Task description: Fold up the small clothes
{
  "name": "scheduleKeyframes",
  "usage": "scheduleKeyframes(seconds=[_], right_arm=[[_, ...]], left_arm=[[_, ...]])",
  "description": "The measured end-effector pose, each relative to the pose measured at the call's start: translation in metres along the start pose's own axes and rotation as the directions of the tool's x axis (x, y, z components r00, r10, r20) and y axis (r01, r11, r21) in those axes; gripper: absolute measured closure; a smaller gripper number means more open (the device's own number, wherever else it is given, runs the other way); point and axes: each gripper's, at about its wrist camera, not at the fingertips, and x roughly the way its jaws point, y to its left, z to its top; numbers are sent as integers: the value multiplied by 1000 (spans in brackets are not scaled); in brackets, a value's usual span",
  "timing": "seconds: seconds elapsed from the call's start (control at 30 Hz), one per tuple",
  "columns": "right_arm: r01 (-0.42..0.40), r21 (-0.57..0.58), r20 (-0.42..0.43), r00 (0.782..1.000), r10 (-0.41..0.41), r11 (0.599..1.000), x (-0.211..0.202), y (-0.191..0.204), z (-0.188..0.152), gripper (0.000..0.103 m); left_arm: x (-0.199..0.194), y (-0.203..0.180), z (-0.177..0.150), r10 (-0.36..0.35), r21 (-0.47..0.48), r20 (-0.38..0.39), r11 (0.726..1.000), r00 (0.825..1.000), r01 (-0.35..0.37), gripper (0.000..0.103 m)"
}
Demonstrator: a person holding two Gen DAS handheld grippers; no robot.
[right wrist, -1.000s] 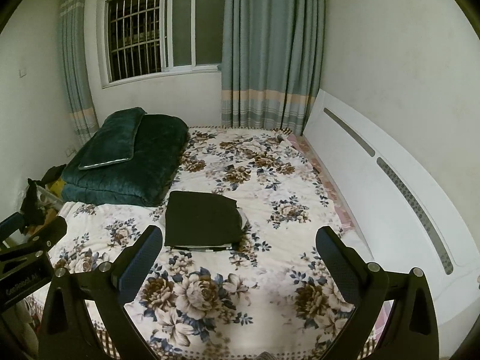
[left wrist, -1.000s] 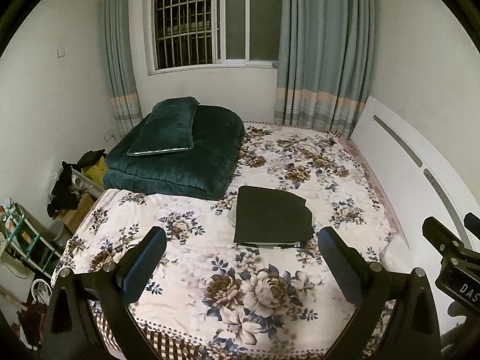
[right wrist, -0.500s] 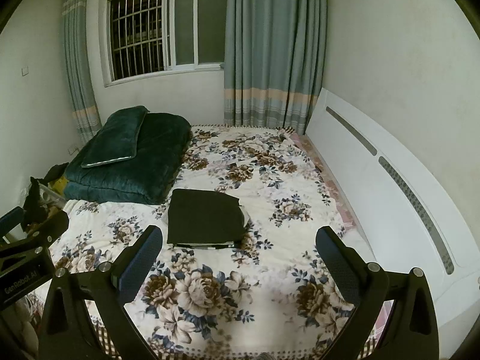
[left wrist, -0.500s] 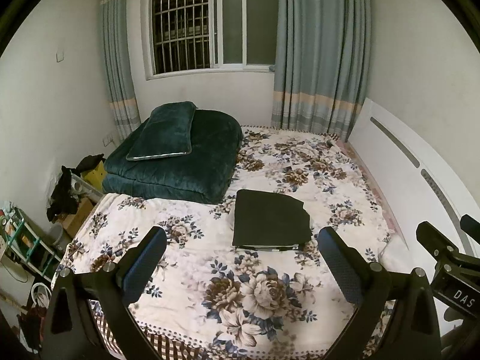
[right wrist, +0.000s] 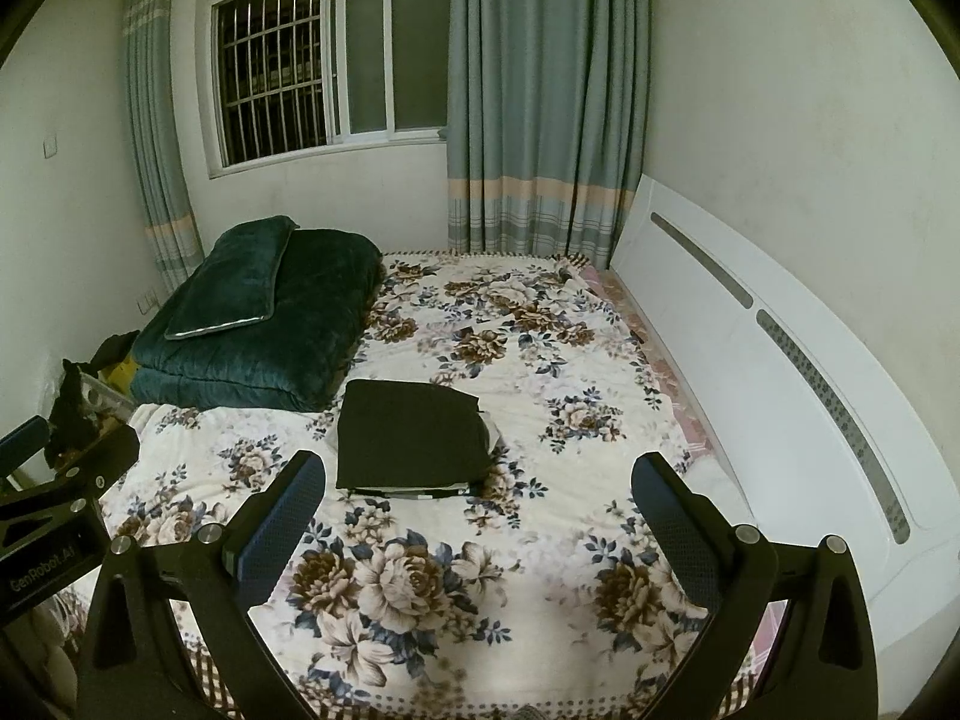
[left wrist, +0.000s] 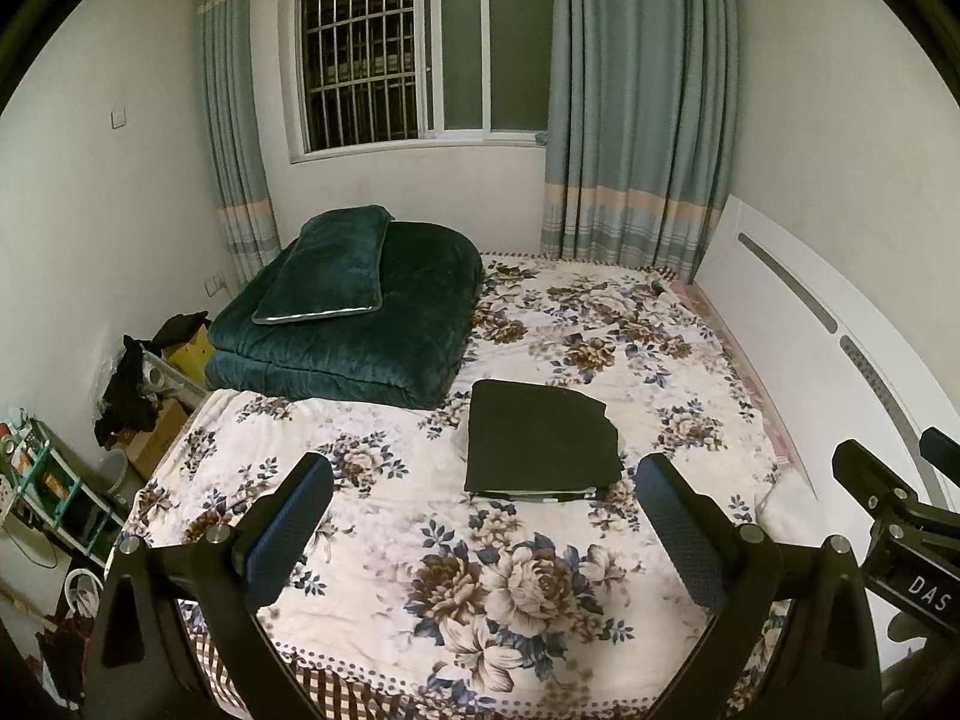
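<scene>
The left gripper [left wrist: 480,516] hangs above the near end of the bed with its two black, blue-padded fingers spread wide and nothing between them; the right gripper [right wrist: 477,513] is just the same, splayed and empty, and shows at the right edge of the left wrist view as a black bracket. Beyond both, well apart from either, a dark folded garment, a flat near-black rectangle of cloth [left wrist: 540,441], lies on the cream floral bedsheet [left wrist: 516,588] roughly mid-bed. A paler layer peeks from under its near edge and right side, so it may be resting on another folded piece. Behind it to the left sits a folded dark-green plush quilt [left wrist: 360,342] with a matching pillow on top, close to the garment's far left corner but not touching it as far as I can tell

The garment already looks folded, so the likeliest slip is a careless grab: pinching only the top layer would peel the fold open, and dragging it would rumple the sheet. Its long axis seems to run from the near edge toward the window, though only slightly longer than wide, with its open layered edge facing the grippers
</scene>
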Motion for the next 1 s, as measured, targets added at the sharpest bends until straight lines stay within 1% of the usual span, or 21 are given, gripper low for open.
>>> scheduleKeyframes(seconds=[1.0], right_arm=[[8,13,3,1000,-8,1000,-8,2,-9,0]], left_arm=[[-1,2,4,2,9,15,1000,1000,-2,0]])
